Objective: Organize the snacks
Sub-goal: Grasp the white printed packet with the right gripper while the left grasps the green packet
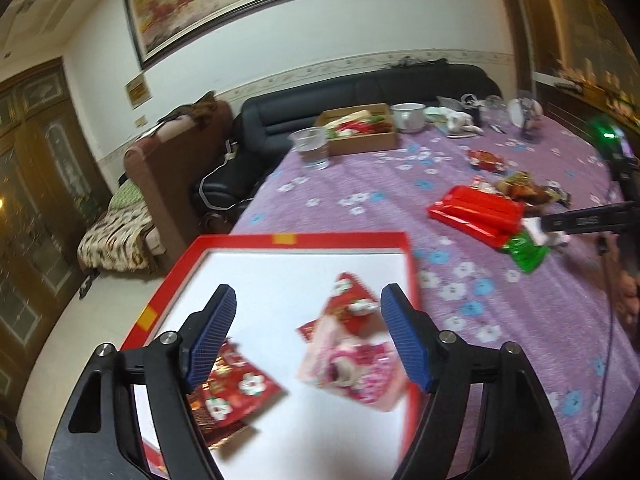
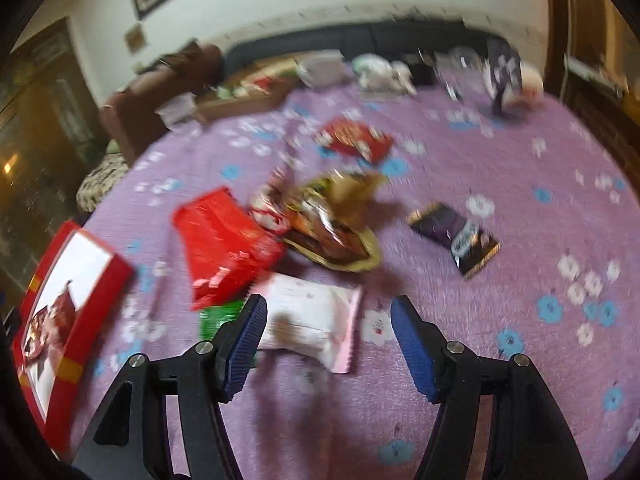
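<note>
My left gripper (image 1: 308, 292) hangs open over a shallow red-rimmed box (image 1: 304, 239) with a white floor. A blurred pink snack packet (image 1: 352, 360) shows between its fingers, touching neither pad, over the box floor. A red packet (image 1: 236, 392) lies in the box at lower left. My right gripper (image 2: 329, 300) is open just above the purple flowered cloth (image 2: 500, 168). A white-and-pink packet (image 2: 308, 320) lies flat between and ahead of its fingers. Beside that are a green packet (image 2: 216, 318), a red bag (image 2: 224, 244), a gold-brown heap of snacks (image 2: 332, 220), a dark packet (image 2: 456, 236) and a red packet (image 2: 356, 140).
At the table's far side stand a cardboard box of snacks (image 1: 360, 136), a clear plastic cup (image 1: 312, 148) and a white pot (image 1: 408, 116). A black sofa (image 1: 360, 88) lies beyond. The red-rimmed box (image 2: 116, 272) sits at the table's left edge.
</note>
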Demonstrator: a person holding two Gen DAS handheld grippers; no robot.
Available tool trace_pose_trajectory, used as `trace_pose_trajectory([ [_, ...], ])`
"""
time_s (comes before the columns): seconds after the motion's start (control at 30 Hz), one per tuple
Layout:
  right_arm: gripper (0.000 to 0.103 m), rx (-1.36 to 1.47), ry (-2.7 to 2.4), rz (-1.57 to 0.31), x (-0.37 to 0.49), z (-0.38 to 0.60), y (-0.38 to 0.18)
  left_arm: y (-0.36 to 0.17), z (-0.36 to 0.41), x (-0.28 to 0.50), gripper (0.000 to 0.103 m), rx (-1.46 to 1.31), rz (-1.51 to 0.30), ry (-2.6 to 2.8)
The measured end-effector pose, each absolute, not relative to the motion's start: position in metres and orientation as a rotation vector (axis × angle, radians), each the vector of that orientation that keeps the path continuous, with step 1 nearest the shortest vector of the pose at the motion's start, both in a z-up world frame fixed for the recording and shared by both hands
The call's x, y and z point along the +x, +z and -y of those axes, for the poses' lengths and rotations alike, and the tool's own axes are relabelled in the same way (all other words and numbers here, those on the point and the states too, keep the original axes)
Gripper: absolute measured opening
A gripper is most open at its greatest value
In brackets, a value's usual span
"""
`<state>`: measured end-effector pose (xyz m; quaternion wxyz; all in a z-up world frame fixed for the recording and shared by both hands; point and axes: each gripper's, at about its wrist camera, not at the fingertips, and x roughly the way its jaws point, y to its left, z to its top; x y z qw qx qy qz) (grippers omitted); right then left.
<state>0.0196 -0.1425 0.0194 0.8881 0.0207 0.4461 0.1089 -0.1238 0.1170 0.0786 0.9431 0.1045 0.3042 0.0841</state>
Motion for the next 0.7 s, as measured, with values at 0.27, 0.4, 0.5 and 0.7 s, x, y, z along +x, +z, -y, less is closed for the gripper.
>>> trace_pose_trajectory([
  [0.27, 0.066, -0.053, 0.247, -0.908, 0.021, 0.114, 0.011, 0.079, -0.073, -0.116, 0.075, 0.272, -0.646, 0.081],
  [0.4, 0.059, -0.153, 0.223, -0.895, 0.016, 0.105, 0.006, 0.078, -0.049, -0.108, 0.075, 0.284, -0.672, 0.022],
  [0.5, 0.052, -0.125, 0.21, -0.903, 0.018, 0.118, 0.008, 0.077, -0.029, -0.099, 0.075, 0.272, -0.707, -0.038],
  [0.7, 0.046, 0.161, 0.24, -0.947, 0.032, 0.179, 0.015, 0.061, 0.005, -0.068, 0.075, 0.253, -0.8, -0.102],
])
